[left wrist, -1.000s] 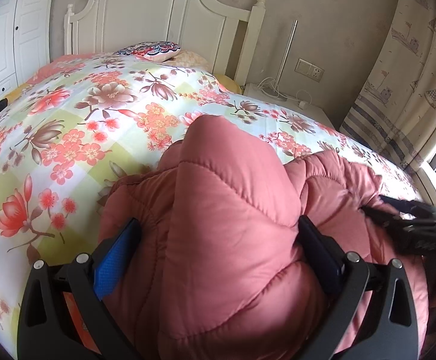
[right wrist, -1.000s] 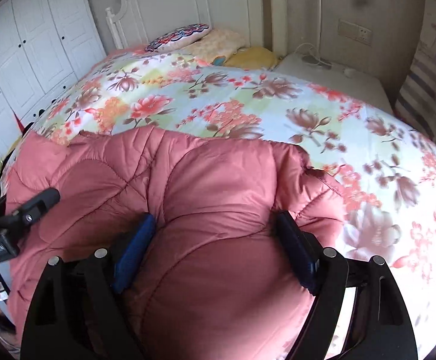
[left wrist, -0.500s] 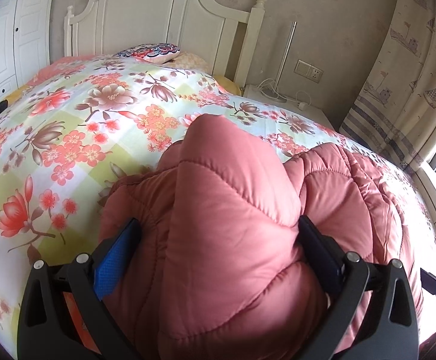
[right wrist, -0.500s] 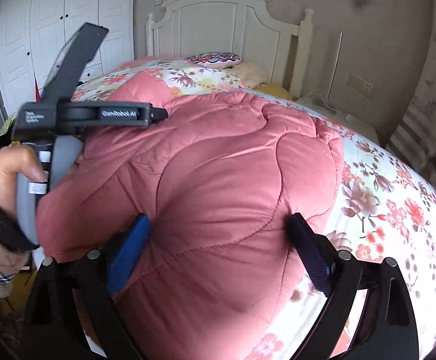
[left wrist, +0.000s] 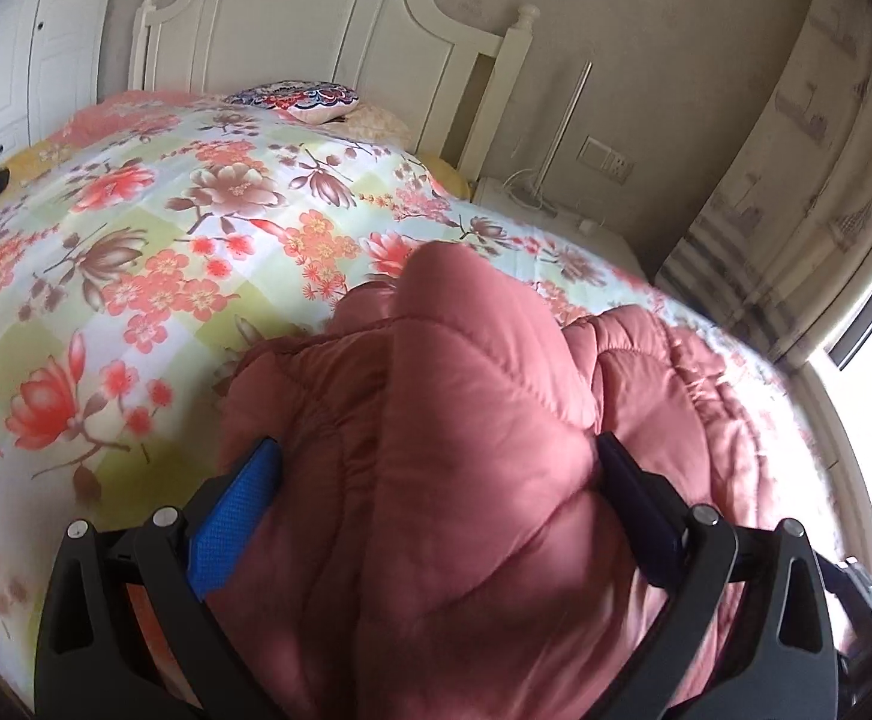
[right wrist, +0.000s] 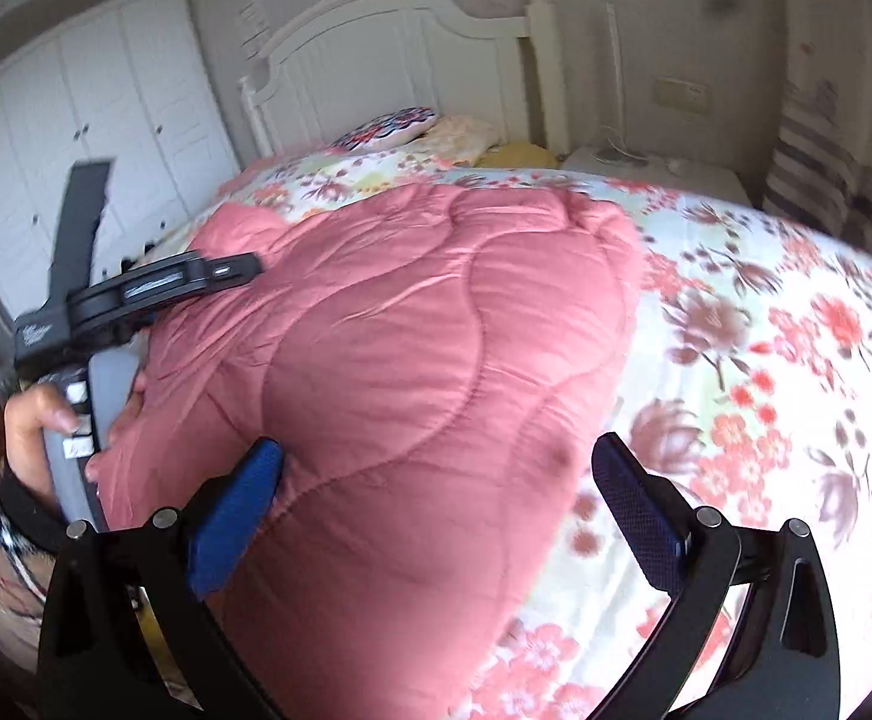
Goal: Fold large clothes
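Observation:
A puffy pink quilted jacket (left wrist: pixel 466 450) lies bunched on the bed. In the left wrist view a thick fold of it bulges up between the blue pads (left wrist: pixel 238 516), and my left gripper (left wrist: pixel 436 447) is shut on that fold. In the right wrist view the jacket (right wrist: pixel 406 360) spreads wide over the bed. My right gripper (right wrist: pixel 436 450) hangs over the jacket's near edge with its jaws opening. Its left pad (right wrist: pixel 238 516) brushes the fabric; its right pad (right wrist: pixel 640 516) stands clear over the bedspread. A hand (right wrist: pixel 34 420) grips the left tool's grey handle (right wrist: pixel 76 450).
A floral bedspread (left wrist: pixel 166 240) covers the bed, with a patterned pillow (left wrist: pixel 304 99) by the white headboard (left wrist: pixel 316 30). A white nightstand (right wrist: pixel 646 171) and a striped curtain (left wrist: pixel 796 180) stand to the right. White wardrobe doors (right wrist: pixel 76 120) line the left wall.
My right gripper widened, let go of the jacket fold and swung round to its right side. My left gripper kept its hold and barely shifted.

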A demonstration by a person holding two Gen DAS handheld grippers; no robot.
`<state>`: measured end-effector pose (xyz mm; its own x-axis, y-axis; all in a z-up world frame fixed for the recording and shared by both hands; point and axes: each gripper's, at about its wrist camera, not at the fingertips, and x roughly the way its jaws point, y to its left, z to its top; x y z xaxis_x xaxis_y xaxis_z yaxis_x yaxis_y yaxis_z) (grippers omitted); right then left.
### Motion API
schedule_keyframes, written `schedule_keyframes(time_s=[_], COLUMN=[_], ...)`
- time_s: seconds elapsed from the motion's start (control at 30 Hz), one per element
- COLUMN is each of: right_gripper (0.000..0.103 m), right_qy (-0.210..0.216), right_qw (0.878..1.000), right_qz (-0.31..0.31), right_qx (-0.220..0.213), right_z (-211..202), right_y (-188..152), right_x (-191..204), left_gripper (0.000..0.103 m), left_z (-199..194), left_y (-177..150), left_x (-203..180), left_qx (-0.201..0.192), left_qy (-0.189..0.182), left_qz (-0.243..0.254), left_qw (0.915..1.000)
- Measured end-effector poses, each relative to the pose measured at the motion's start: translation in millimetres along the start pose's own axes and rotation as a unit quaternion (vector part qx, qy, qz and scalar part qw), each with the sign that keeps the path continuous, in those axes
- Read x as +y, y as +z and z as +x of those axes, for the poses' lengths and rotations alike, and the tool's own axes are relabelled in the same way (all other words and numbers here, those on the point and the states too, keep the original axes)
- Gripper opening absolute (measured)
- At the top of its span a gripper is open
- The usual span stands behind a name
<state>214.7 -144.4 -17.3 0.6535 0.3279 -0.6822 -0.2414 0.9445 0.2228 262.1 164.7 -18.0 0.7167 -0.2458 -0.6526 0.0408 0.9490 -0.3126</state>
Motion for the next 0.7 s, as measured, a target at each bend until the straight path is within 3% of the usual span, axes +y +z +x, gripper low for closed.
schedule_keyframes(time_s=[0.17, 0.3, 0.4, 0.5, 0.53, 0.63, 0.7], right_gripper=[0.099, 0.099, 0.099, 0.099, 0.099, 0.099, 0.099], right_qy=[0.051, 0.115, 0.145, 0.182, 0.190, 0.222, 0.223], right_qw=[0.990, 0.965, 0.961, 0.957, 0.956, 0.946, 0.949], right_qz=[0.130, 0.233, 0.224, 0.201, 0.197, 0.202, 0.189], right_qx=[0.016, 0.049, 0.074, 0.098, 0.105, 0.121, 0.116], right_z=[-8.7, 0.7, 7.8, 16.0, 19.2, 33.8, 37.4], right_y=[-8.1, -25.0, -32.4, -32.5, -31.8, -35.9, -33.9], right_x=[-45.1, -70.1, -58.2, -41.4, -37.1, -28.1, -19.5], left_gripper=[0.101, 0.101, 0.101, 0.101, 0.101, 0.101, 0.101], left_z=[-12.0, -9.6, 1.4, 14.4, 17.2, 18.3, 22.3], left_y=[-3.4, -13.0, -23.4, -35.2, -36.9, -35.5, -34.5], left_x=[27.4, 44.8, 64.7, 85.5, 88.7, 86.2, 78.4], left_qx=[0.048, 0.079, 0.126, 0.159, 0.163, 0.159, 0.165], left_qy=[-0.062, -0.102, -0.168, -0.235, -0.246, -0.250, -0.255], left_qz=[-0.024, -0.030, -0.068, -0.122, -0.130, -0.122, -0.114], left_qw=[0.9967, 0.9912, 0.9754, 0.9510, 0.9465, 0.9473, 0.9460])
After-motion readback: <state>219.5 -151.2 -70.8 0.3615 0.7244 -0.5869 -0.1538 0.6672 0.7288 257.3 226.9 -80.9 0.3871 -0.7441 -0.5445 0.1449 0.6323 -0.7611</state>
